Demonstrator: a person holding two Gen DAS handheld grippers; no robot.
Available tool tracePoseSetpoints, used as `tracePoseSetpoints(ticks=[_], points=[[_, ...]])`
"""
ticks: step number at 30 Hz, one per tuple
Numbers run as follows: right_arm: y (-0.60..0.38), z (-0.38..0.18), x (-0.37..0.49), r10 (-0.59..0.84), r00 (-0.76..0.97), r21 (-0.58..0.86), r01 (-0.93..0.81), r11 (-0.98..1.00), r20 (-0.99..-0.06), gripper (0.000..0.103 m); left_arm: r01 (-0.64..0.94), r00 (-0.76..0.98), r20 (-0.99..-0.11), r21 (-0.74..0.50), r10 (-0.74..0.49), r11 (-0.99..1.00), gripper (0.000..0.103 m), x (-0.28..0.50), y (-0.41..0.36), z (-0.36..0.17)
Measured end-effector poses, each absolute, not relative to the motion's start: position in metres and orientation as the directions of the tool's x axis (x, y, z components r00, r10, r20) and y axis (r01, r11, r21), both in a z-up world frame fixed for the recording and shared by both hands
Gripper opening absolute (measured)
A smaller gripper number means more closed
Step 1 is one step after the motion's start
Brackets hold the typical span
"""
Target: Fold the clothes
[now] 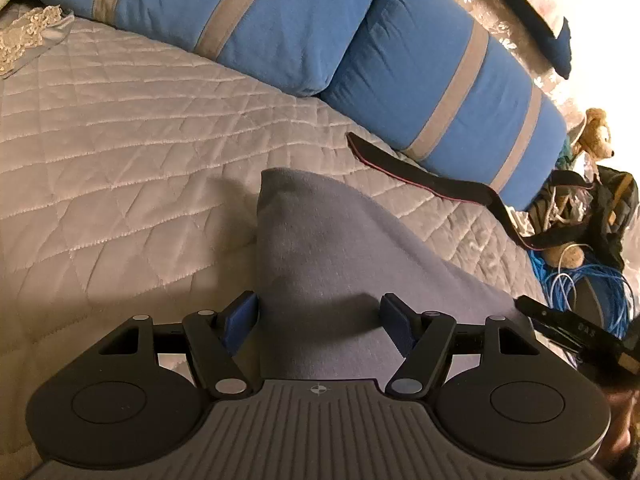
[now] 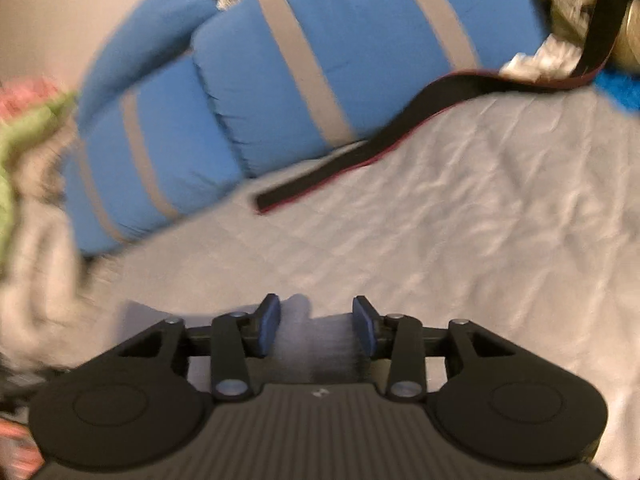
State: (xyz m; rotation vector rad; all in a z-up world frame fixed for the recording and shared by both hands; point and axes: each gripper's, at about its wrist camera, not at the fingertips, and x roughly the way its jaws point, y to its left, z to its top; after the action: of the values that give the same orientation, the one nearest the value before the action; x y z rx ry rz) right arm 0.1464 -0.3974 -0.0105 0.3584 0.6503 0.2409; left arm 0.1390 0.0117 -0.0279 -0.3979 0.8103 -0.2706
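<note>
We see a grey-blue soft cloth garment (image 1: 316, 248) lying on the pale quilted bedspread (image 1: 120, 152), its peaked corner pointing toward the blue pillows with grey stripes (image 1: 440, 76). The left gripper (image 1: 319, 322) stands wide apart, the garment running between its blue pads without being pinched. A black strap with red edging (image 1: 420, 176) lies beside the pillows. The right gripper (image 2: 316, 326) is likewise spread, a blurred edge of the garment (image 2: 304, 336) between its fingers, near the bedspread's front.

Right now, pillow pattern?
Blue pillows with grey stripes; clearest in the left wrist view.
</note>
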Motion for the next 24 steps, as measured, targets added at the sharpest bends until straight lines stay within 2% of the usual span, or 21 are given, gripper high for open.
tracePoseSetpoints(ticks=[3, 6, 8, 9, 11, 13, 15, 16, 21, 24], points=[[-0.391, -0.001, 0.136, 0.268, 0.828, 0.304, -0.125, 0.945, -0.492, 0.065, 0.081, 0.684, -0.638, -0.416, -0.354, 0.906, 0.066, 0.140, 0.010, -0.025], [-0.385, 0.012, 0.122, 0.296, 0.873, 0.241, -0.213, 0.947, -0.388, 0.065, 0.099, 0.723, -0.612, -0.369, -0.322, 0.924, 0.066, 0.143, 0.006, -0.017], [-0.376, 0.017, 0.116, 0.381, 0.855, 0.225, -0.318, 0.921, -0.353, 0.044, 0.115, 0.748, -0.591, -0.333, -0.302, 0.936, 0.065, 0.145, 0.002, -0.011], [-0.370, 0.016, 0.115, 0.411, 0.837, 0.203, -0.359, 0.911, -0.362, 0.041, 0.139, 0.759, -0.579, -0.305, -0.299, 0.942, 0.065, 0.146, -0.003, -0.009], [-0.357, 0.013, 0.115, 0.437, 0.804, 0.148, -0.415, 0.898, -0.403, 0.027, 0.187, 0.778, -0.554, -0.246, -0.296, 0.951, 0.065, 0.149, -0.013, -0.005], [-0.347, 0.005, 0.119, 0.395, 0.793, 0.077, -0.409, 0.909, -0.463, 0.023, 0.232, 0.796, -0.528, -0.184, -0.296, 0.955, 0.065, 0.152, -0.022, -0.001], [-0.345, -0.001, 0.123, 0.354, 0.792, 0.041, -0.386, 0.921, -0.497, 0.030, 0.255, 0.801, -0.544, -0.070, -0.251, 0.964, 0.063, 0.160, -0.035, -0.006], [-0.346, -0.002, 0.127, 0.342, 0.789, 0.040, -0.376, 0.926, -0.511, 0.029, 0.251, 0.798, -0.558, -0.036, -0.227, 0.967, 0.058, 0.166, -0.038, -0.010], [-0.352, -0.008, 0.128, 0.314, 0.773, 0.051, -0.345, 0.937, -0.551, 0.027, 0.242, 0.755, -0.614, -0.067, -0.231, 0.968, 0.057, 0.195, -0.028, -0.028], [-0.352, -0.009, 0.126, 0.313, 0.767, 0.065, -0.336, 0.940, -0.561, 0.027, 0.191, 0.735, -0.635, -0.144, -0.238, 0.971, 0.057, 0.206, -0.011, -0.036]])
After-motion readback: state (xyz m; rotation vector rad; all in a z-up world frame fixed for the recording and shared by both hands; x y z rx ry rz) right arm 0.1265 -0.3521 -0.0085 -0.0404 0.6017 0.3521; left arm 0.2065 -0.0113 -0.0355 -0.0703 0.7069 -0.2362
